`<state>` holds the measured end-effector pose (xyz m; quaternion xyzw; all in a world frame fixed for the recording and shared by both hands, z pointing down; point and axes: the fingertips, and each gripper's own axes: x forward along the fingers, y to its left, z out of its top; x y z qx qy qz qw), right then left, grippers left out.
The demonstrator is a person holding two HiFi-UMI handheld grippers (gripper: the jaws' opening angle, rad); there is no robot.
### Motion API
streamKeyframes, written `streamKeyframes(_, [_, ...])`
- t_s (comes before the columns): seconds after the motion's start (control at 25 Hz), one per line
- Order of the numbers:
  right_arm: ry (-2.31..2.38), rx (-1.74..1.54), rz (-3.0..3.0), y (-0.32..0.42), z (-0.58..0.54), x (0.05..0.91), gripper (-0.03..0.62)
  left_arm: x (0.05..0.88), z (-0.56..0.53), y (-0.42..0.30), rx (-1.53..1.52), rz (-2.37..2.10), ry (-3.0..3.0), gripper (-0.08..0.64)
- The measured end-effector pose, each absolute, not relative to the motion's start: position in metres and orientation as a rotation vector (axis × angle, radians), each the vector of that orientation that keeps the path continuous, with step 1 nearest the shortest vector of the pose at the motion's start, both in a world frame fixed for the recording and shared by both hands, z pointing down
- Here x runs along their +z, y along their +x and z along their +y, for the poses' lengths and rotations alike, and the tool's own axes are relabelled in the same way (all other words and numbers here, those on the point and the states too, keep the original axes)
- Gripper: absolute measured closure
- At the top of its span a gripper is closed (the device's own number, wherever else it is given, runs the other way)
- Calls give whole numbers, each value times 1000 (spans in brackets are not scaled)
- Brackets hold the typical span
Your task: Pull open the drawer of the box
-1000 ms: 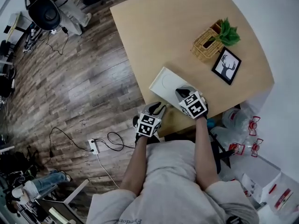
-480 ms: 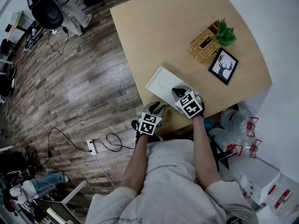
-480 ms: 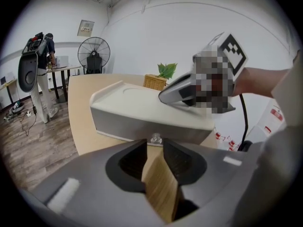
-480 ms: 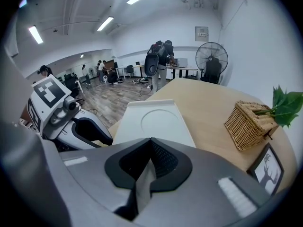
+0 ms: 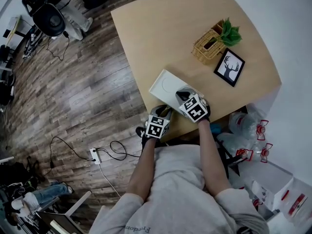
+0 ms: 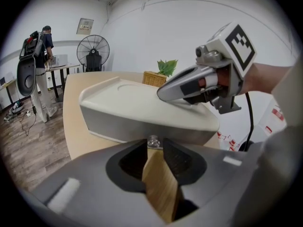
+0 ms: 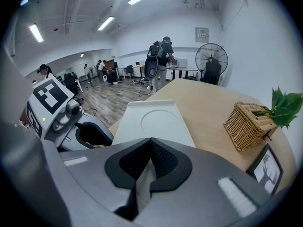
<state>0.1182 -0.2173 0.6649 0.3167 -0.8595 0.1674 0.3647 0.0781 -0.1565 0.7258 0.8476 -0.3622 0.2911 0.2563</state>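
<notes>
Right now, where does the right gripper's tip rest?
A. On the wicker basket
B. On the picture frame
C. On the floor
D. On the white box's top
D: the left gripper view shows the right gripper lying on top of the white box.

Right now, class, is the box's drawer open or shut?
Shut. In the left gripper view the drawer front sits flush under the box top, no gap showing; its knob lies at the left gripper tips.
</notes>
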Motion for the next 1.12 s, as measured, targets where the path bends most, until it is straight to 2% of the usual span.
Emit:
streamKeyframes(0.36, [817, 422, -2212, 117, -217, 665, 591, 722, -160, 76, 784, -1003, 2289, 431])
streamKeyframes(1.12, [821, 415, -2213, 117, -218, 664, 591, 722, -146, 66, 843, -1012, 2285, 433])
